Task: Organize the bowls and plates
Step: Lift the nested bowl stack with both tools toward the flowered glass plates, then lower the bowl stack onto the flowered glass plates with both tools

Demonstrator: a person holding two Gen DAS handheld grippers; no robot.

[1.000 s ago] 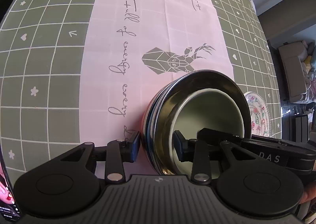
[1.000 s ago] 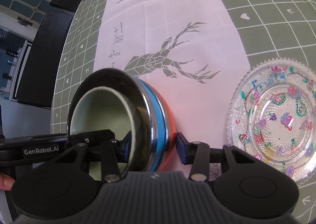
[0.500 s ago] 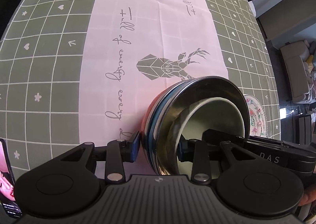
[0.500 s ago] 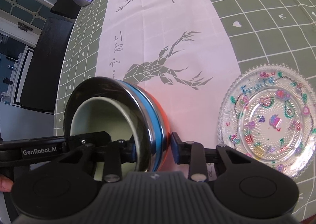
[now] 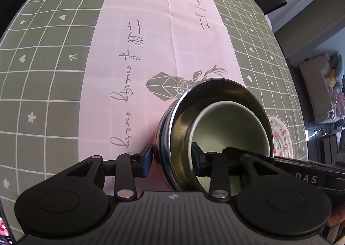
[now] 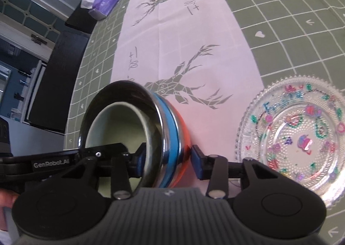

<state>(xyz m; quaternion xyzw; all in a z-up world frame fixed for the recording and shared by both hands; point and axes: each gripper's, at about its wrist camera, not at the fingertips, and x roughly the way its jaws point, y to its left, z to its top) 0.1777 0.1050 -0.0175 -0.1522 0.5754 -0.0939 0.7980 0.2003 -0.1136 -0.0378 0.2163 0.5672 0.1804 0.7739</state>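
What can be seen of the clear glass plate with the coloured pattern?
The clear glass plate with the coloured pattern is round and shallow, with a beaded, scalloped rim and a bumpy textured surface. Pink, green, blue and purple motifs and some blue lettering decorate it. It lies flat on the green grid tablecloth, right of the pink runner, apart from the tilted bowl stack. Nothing rests on it and neither tongs touch it. The left wrist view shows only its edge behind the stack.

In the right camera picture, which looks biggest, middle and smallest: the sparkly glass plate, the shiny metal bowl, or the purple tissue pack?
1. Glass plate
2. Metal bowl, nearly as big, and closer to the camera, so unsure
3. Tissue pack, far off
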